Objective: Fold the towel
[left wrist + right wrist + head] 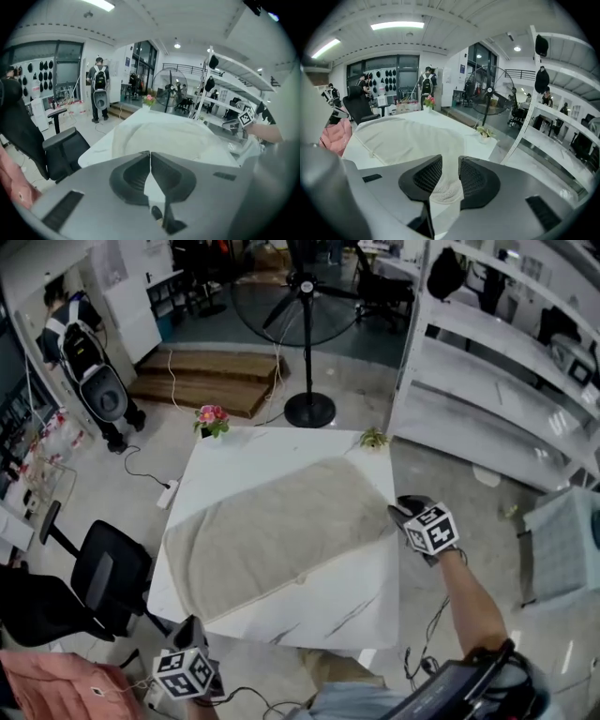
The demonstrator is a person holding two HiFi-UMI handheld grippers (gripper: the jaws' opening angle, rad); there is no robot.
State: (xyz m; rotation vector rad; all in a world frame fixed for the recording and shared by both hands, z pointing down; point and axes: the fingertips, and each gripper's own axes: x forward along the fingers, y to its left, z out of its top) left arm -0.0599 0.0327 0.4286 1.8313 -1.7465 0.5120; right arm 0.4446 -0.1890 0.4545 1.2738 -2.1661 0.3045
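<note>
A beige towel (pixel 281 531) lies spread flat and askew on the white marble table (pixel 347 610). My right gripper (pixel 401 512) is at the towel's right corner, by the table's right edge. In the right gripper view its jaws (pixel 450 161) stand a little apart, and the towel's (pixel 408 138) terry corner shows in the gap. I see no pinch on it. My left gripper (pixel 192 629) hovers off the table's near left corner, just short of the towel's near corner. Its jaws (pixel 150 157) are shut, with only the pale table and the towel (pixel 164 136) beyond them.
A flower pot (pixel 211 418) and a small plant (pixel 373 438) stand on the table's far corners. A black office chair (pixel 108 577) is at the left, white shelving (pixel 487 381) at the right, a floor fan (pixel 307 334) behind. A person with a backpack (pixel 80 343) stands far left.
</note>
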